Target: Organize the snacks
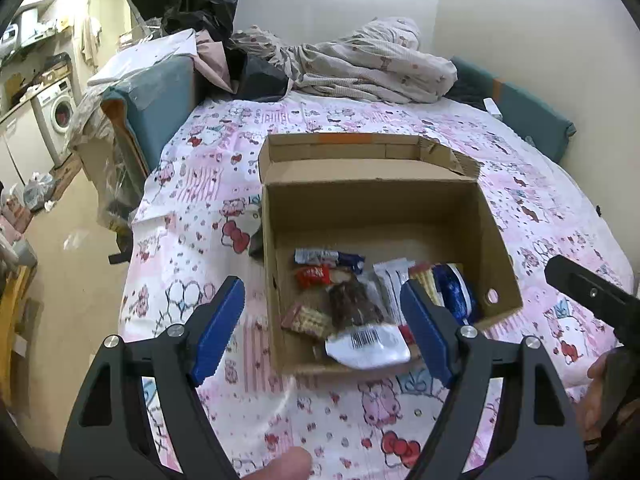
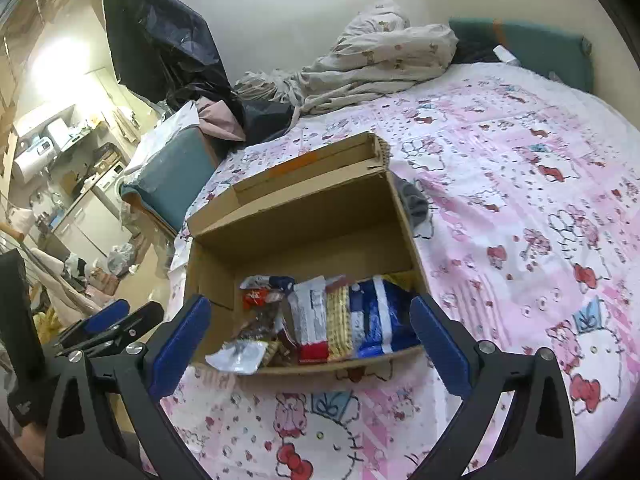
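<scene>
Both claws spread wide and empty, left gripper [image 1: 322, 320] and right gripper [image 2: 310, 334], at the open brown cardboard box [image 1: 496, 240] mid-frame on the pink cartoon-print bedsheet [image 1: 192, 184]; its crinkly snack packets [image 2: 340, 320] look light, slippery, crushable, so pinch sealed ends.

Cardboard box [image 2: 304, 216], lid flap folded back, on pink cartoon-print bed sheet [image 2: 520, 184]. Snack packets crowded at box's near wall: white-and-red packet [image 2: 310, 320], yellow wafer pack [image 2: 340, 322], blue-and-white bag [image 2: 380, 316], small red wrapper [image 2: 256, 296]. Right gripper [image 2: 310, 346] just before box, jaws spread, empty. Rumpled blanket [image 2: 380, 56] beyond box.
</scene>
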A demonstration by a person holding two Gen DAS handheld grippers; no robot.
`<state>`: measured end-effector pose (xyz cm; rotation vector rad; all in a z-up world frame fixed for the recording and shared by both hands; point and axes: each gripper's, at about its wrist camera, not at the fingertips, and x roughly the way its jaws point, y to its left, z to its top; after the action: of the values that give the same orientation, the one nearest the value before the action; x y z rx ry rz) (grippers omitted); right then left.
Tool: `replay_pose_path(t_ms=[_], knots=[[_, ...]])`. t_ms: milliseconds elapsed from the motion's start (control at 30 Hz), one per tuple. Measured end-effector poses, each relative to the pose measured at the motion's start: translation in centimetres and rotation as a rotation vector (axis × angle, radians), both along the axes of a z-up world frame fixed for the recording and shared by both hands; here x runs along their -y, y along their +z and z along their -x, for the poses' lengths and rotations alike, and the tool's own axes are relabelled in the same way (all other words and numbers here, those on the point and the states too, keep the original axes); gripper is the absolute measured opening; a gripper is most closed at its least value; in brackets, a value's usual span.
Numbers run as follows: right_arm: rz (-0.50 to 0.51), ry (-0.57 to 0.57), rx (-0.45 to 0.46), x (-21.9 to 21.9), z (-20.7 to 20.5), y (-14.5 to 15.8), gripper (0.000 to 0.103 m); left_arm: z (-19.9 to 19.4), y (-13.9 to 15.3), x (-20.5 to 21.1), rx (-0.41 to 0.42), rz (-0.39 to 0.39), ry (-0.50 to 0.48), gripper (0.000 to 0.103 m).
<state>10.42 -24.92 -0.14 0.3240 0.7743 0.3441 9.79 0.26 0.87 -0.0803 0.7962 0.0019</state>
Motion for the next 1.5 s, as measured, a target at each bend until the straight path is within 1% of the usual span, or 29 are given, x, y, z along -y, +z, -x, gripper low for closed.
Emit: replay_pose_path(t_ms=[33,100,200,267,333,400,500,567,667,933,1100,1500], knots=[[0.000,0.000,0.006,0.0,0.3,0.1,0.102,0.4,0.0,-0.1,-0.004,0.008,0.002,0.082],[0.010,0.001,0.016,0.0,1.1,0.5,0.103,1.1,0.0,-0.4,-0.001,0.020,0.013,0.083],[0.058,-0.017,0.057,-0.3,2.4,1.1,0.103,2.3,0.2,-0.5,0.007,0.021,0.023,0.085],[0.076,-0.022,0.072,-0.4,3.1,1.3,0.103,3.1,0.4,-0.6,0.019,0.023,0.029,0.093],[0.103,-0.032,0.085,-0.7,3.7,1.3,0.103,3.9,0.6,-0.8,0.031,0.023,0.043,0.099],[0.145,-0.040,0.107,-1.1,4.4,1.5,0.103,4.4,0.7,-0.9,0.038,0.017,0.056,0.103],[0.177,-0.068,0.126,-1.4,5.4,1.4,0.103,5.0,0.5,-0.9,0.027,0.001,0.054,0.103],[0.184,-0.053,0.111,-1.7,5.4,1.0,0.103,5.2,0.4,-0.8,0.022,-0.014,0.047,0.103],[0.232,-0.043,0.116,-2.5,5.4,0.6,0.103,5.5,0.3,-0.5,0.028,-0.042,0.058,0.103],[0.247,-0.039,0.098,-3.1,5.0,0.0,0.103,5.7,0.1,-0.4,0.032,-0.035,0.061,0.103],[0.253,-0.035,0.098,-3.3,5.1,0.0,0.103,5.5,0.1,-0.5,0.021,-0.014,0.060,0.103],[0.252,-0.047,0.082,-3.1,4.8,-0.3,0.103,5.6,0.1,-0.2,0.026,-0.010,0.056,0.103]])
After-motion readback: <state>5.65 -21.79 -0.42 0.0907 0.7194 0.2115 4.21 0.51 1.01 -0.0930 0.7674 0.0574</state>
